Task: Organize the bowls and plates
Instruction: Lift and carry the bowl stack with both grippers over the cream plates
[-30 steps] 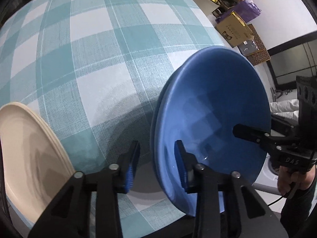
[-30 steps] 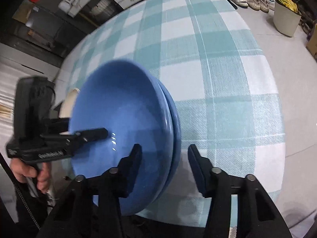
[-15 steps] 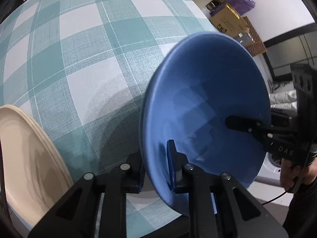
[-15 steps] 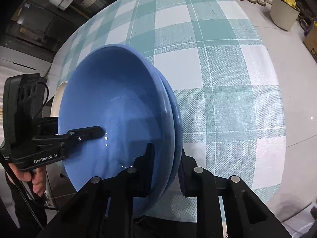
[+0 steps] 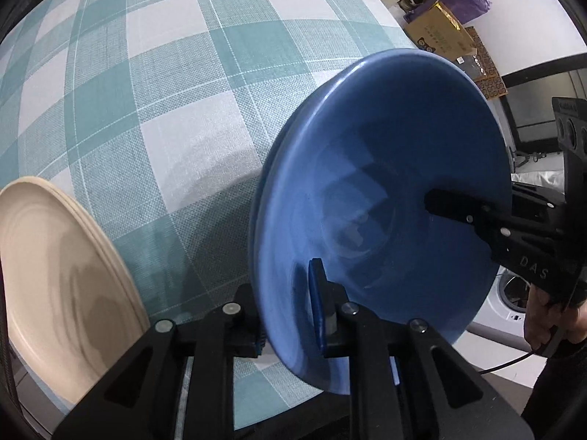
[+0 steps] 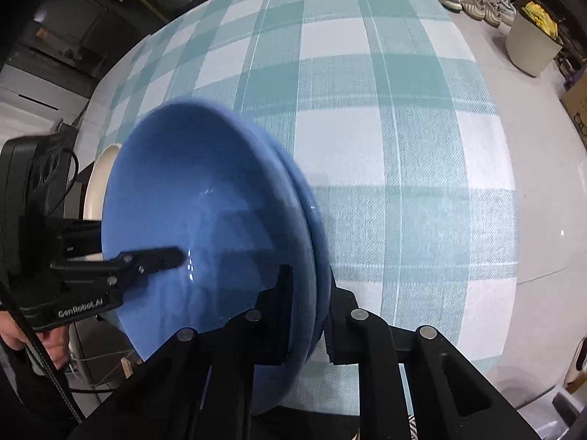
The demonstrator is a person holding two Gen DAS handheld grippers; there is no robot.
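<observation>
Two grippers, one stack of blue bowls
Left gripper and right gripper both pinch its rim — cream plates at nine o'clock.

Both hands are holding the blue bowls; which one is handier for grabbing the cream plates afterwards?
Left. The cream plates lie right beside the left tongs; from the right tongs they sit beyond the blue bowls, which both tongs clamp.
</observation>
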